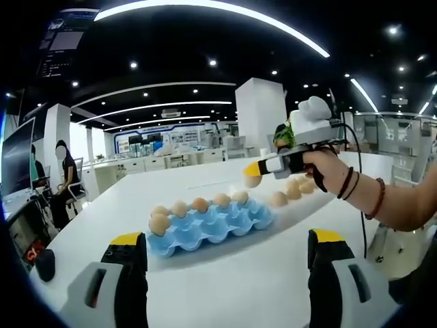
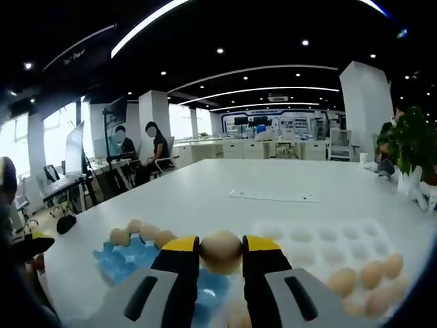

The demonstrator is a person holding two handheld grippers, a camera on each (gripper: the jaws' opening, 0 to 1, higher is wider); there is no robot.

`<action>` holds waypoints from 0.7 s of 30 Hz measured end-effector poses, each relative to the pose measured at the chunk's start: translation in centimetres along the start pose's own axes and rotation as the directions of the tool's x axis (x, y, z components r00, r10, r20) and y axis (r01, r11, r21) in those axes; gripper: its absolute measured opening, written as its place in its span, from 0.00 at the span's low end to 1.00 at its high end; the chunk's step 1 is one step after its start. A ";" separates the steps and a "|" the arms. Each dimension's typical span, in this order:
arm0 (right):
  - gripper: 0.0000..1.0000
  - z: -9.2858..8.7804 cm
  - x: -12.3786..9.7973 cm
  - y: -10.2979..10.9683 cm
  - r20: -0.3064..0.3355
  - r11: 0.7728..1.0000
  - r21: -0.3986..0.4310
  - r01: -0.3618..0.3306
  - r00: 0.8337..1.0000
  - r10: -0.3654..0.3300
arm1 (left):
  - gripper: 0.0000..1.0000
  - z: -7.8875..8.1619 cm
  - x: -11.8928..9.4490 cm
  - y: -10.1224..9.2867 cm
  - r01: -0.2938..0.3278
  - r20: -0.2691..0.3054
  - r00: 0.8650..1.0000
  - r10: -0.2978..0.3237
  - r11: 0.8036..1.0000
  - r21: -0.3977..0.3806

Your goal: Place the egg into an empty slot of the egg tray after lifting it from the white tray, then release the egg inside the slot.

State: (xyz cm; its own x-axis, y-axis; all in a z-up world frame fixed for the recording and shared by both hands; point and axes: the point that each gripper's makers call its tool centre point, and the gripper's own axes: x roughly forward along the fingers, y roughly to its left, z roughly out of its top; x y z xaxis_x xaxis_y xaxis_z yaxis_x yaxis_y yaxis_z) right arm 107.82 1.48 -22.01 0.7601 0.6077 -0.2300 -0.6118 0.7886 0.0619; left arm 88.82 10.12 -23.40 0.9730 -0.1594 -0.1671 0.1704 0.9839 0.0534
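Note:
In the right gripper view my right gripper [image 2: 220, 247] is shut on a brown egg [image 2: 220, 256], held above the blue egg tray [image 2: 116, 265]. That tray carries eggs [image 2: 135, 226] along its far row. The white tray [image 2: 321, 240] lies to the right with three eggs [image 2: 372, 273] at its near corner. In the left gripper view the right gripper [image 1: 252, 175], held by a hand [image 1: 328, 167], hangs with the egg [image 1: 253, 181] over the right end of the blue egg tray [image 1: 225, 229]. My left gripper [image 1: 227, 256] stands open in front of the tray, holding nothing.
The trays lie on a large white table [image 1: 225, 287]. On it are also a sheet of paper [image 2: 273, 197] further back and a black object [image 2: 66, 223] near the left edge. People sit at desks [image 2: 153, 147] to the left. A potted plant [image 2: 410, 143] stands at the right.

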 end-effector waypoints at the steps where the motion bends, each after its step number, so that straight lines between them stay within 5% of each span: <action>1: 0.25 -0.1 0.0 0.3 -0.002 1.000 -0.003 -0.004 1.000 0.004 | 1.00 0.0 0.0 0.0 -0.001 0.000 1.000 0.001 1.000 0.001; 21: 0.25 -0.5 2.8 6.2 -0.026 0.989 -0.048 -0.139 0.990 0.138 | 1.00 0.0 0.0 0.8 -0.011 -0.006 1.000 0.011 1.000 0.005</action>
State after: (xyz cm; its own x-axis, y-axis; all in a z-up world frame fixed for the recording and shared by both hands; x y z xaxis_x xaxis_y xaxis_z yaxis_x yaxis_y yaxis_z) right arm 106.03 8.02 -22.71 0.6626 0.7078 -0.2449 -0.7212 0.6911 0.0464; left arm 88.97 10.93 -23.31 0.9739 -0.1476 -0.1722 0.1601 0.9852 0.0606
